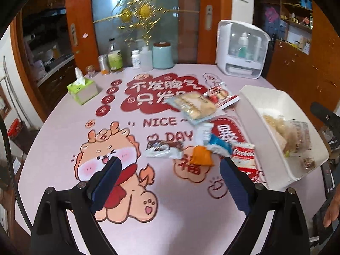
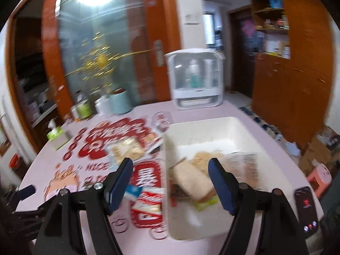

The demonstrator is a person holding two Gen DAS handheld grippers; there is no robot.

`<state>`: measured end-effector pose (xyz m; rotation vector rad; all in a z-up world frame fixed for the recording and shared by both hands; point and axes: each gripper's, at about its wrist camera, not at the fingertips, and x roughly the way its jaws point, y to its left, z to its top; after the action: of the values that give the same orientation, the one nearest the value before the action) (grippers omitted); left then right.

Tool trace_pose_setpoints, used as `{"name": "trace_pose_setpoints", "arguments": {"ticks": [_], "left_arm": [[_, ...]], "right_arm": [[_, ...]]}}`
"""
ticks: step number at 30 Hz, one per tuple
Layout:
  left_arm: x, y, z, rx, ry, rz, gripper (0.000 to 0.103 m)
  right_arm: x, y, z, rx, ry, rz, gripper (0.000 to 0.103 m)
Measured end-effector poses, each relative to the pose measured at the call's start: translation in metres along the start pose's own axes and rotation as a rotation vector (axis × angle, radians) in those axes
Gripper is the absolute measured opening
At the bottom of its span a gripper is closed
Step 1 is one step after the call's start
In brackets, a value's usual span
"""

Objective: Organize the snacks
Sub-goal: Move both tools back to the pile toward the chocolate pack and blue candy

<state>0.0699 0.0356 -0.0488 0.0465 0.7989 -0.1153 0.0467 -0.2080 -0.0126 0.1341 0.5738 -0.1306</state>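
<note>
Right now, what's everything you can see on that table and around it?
Table: one, pink with red cartoon print.
White bin: one, right side, holding several packets.
Loose snack packets: about seven, mixed colours, left of the bin, among them an orange packet.
Tissue box: one, green, far left.
Bottles and jars: about five, back edge, beside a mint canister.
White cabinet: one, back right.
Phone: one, black, near right.
Left gripper: open, empty.
Right gripper: open, empty, over the bin.

A green tissue box (image 1: 82, 90), bottles (image 1: 114, 56), a teal canister (image 1: 162, 55) and a white cabinet (image 1: 241, 50) are seen on the table (image 1: 63, 127).
</note>
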Motion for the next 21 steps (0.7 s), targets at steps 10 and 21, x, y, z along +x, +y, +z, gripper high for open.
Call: {"name": "trace_pose_setpoints", "arguments": {"ticks": [10, 21], "left_arm": [[0.044, 0.011, -0.005, 0.034, 0.064, -0.013, 0.093], [0.085, 0.034, 0.007, 0.055, 0.141, -0.054, 0.093]], "right_arm": [[0.099, 0.069, 0.003, -0.440, 0.292, 0.205, 0.064], [0.174, 0.113, -0.047, -0.874, 0.621, 0.316, 0.050]]}}
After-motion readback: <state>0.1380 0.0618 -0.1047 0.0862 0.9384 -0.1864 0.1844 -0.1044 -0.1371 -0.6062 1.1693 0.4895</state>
